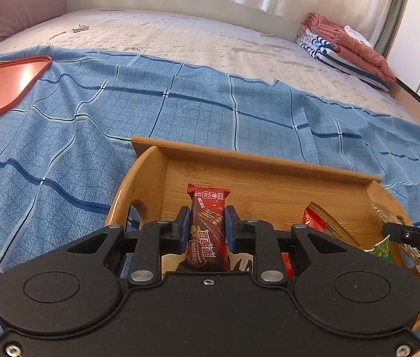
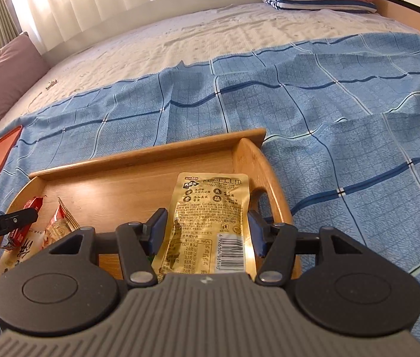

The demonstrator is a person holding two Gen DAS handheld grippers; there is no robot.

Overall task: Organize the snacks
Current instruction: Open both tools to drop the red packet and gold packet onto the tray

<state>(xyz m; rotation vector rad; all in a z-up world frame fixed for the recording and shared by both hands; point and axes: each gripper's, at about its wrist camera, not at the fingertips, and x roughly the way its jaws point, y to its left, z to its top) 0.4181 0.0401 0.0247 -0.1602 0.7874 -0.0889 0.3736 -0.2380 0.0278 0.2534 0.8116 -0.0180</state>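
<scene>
While clamped lengthwise, chocolate bar (image 1: 207, 223) points forward — gold pouch (image 2: 210, 220) likewise.

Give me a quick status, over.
Left gripper shut on red wafer bar. Right gripper holds gold pouch. Both over wooden tray. Nothing blocking.

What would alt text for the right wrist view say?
The right gripper holds a gold snack pouch over a wooden tray on a blue checked cloth; other red snack packets lie at the tray's left.
</scene>
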